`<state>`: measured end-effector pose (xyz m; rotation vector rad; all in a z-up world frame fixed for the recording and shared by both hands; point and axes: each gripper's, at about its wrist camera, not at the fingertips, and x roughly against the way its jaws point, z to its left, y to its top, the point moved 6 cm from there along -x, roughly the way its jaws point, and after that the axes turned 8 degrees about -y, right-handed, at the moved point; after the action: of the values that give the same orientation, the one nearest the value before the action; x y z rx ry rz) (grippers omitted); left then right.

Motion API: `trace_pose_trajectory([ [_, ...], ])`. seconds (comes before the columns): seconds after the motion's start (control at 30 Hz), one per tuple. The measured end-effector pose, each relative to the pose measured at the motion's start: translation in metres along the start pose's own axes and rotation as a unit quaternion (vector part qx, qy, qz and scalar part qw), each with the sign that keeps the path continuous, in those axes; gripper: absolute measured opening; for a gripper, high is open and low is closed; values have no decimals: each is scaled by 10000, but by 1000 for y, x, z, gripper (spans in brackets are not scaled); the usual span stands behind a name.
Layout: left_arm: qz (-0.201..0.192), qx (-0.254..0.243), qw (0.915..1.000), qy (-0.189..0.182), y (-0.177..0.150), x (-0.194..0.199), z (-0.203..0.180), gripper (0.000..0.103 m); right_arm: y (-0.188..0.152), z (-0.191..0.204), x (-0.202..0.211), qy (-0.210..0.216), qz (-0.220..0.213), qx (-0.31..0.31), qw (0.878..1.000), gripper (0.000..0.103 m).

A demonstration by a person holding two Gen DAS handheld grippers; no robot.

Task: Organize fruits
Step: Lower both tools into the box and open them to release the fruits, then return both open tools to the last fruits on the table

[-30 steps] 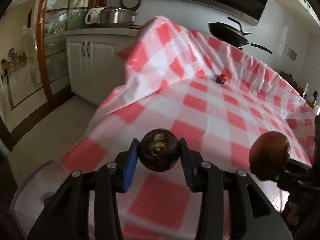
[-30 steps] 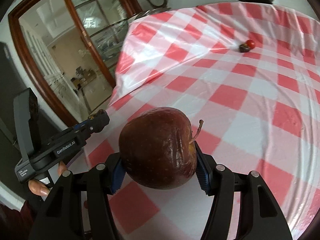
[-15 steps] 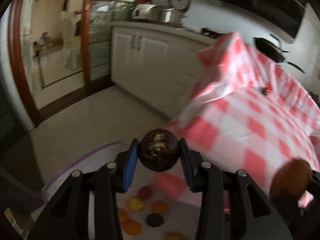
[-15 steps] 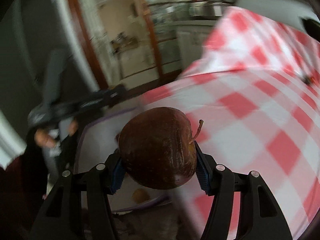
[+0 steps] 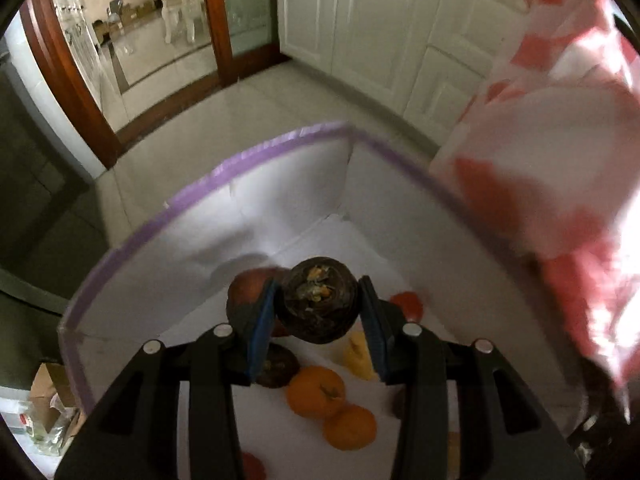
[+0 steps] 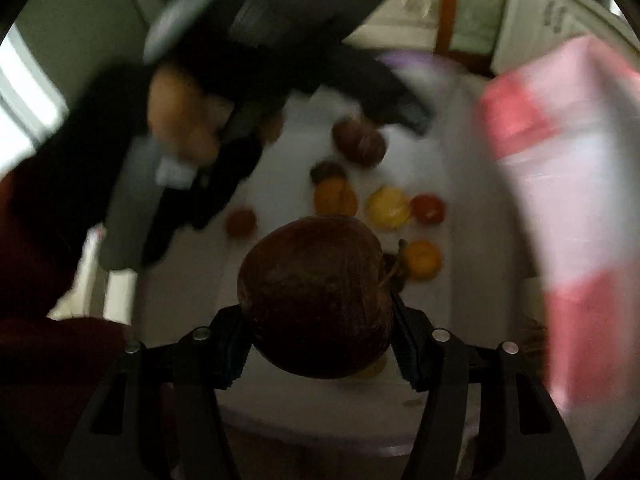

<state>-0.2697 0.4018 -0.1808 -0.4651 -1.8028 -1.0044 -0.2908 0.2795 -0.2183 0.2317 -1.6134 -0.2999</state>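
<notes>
Left fingers point(image 5: 268, 322) clenched on dark fruit point(image 5: 319, 304), right fingers point(image 6: 404, 346) on apple point(image 6: 316, 300), above fruit-strewn bin point(image 5: 224, 172) beside checked cloth point(image 5: 568, 184).

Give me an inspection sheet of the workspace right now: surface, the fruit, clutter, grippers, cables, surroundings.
Surface: red and white checked tablecloth hangs at the right; pale tiled floor beyond.
Job's things: white fabric bin with purple rim holds loose fruit, including orange mandarins, a yellow fruit and a red tomato.
Clutter: cardboard box and packaging on the floor beside the bin.
Grippers: left gripper is shut on a small dark round fruit; right gripper is shut on a dark red apple; both point down over the bin.
Cables: nothing seen.
Surroundings: white cabinets, wood-framed glass door.
</notes>
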Motion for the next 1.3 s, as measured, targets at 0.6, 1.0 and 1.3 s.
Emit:
trace_pose_trajectory([
  [0.6,11,-352,9986,387,-6,-33,-4,42,-15,24,-40,-636,614,887,9921,59],
  [1.0,-179,-513,9973,495,6,-21,-13,59,-7,14,-33,-662,283,656,9952,72],
  [1.3,-491,-719,9937,708,21,4,-23,70,3,12,20,-802,-706,509,9930,76],
])
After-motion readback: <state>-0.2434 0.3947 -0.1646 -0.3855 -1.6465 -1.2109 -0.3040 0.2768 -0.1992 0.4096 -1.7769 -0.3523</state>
